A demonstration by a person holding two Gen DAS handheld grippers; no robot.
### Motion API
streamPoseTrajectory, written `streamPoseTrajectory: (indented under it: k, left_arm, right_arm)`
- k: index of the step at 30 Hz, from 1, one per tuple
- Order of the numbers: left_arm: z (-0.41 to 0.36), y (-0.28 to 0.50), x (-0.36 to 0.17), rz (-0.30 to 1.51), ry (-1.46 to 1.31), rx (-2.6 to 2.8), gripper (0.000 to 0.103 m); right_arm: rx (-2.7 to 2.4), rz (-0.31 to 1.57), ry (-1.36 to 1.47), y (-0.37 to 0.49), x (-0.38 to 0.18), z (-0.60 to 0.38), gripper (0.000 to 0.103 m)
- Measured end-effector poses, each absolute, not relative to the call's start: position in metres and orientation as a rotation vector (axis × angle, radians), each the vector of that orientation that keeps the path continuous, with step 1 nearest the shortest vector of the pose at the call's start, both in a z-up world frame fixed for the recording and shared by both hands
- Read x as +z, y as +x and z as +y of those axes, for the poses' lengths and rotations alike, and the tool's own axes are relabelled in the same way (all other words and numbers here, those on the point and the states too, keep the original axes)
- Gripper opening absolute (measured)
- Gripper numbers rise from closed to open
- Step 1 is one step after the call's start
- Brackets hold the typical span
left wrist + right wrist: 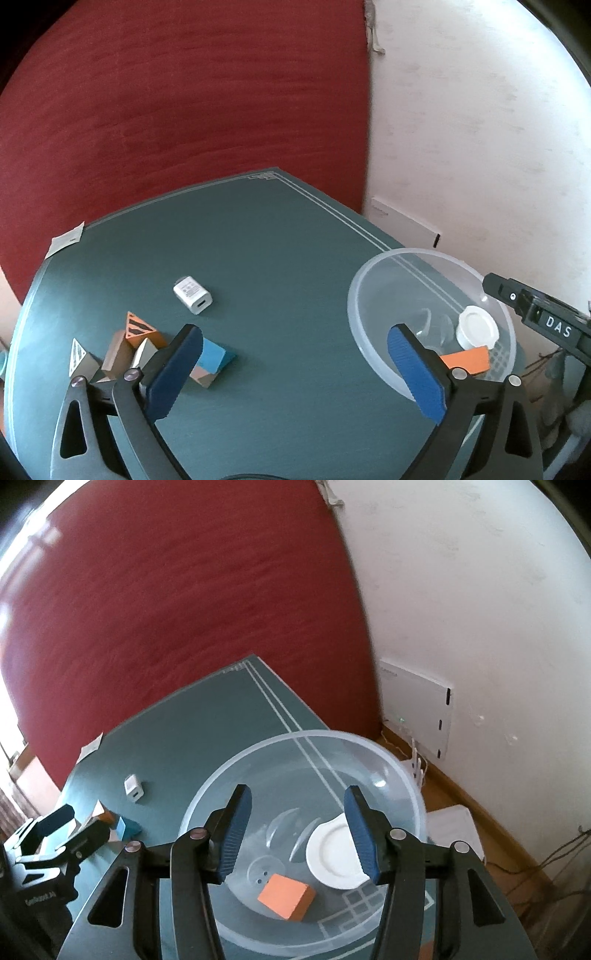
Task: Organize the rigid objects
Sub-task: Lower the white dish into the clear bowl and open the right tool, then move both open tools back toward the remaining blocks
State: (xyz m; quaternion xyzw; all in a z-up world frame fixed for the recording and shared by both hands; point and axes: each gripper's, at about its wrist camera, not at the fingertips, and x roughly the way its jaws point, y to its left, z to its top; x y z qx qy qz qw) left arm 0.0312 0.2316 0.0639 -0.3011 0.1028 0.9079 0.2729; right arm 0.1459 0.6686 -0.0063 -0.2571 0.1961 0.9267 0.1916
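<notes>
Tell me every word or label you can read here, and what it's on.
"DAS": white letters on the right gripper.
White charger: printed label, too small to read.
Left gripper: pale lettering on its body, too blurred to read.
Nothing else carries text.

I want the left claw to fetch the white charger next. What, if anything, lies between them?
Nothing visible. The left claw hangs open over bare green table, and the white charger lies alone ahead; the wooden blocks sit off to its left.

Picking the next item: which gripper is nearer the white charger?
Left. The left gripper hangs just short of the white charger, jaws wide. The right gripper is over the clear bowl, farther off.
</notes>
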Motion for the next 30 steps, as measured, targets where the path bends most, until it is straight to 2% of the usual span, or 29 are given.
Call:
streamPoseTrajectory:
  k: [30]
  left_arm:
    - [0.261,-0.001,0.032,0.251,-0.863,2.644,0.102]
  right_arm:
    - [2.723,0.344,-0.806,0.128,-0.02,0.606,0.056]
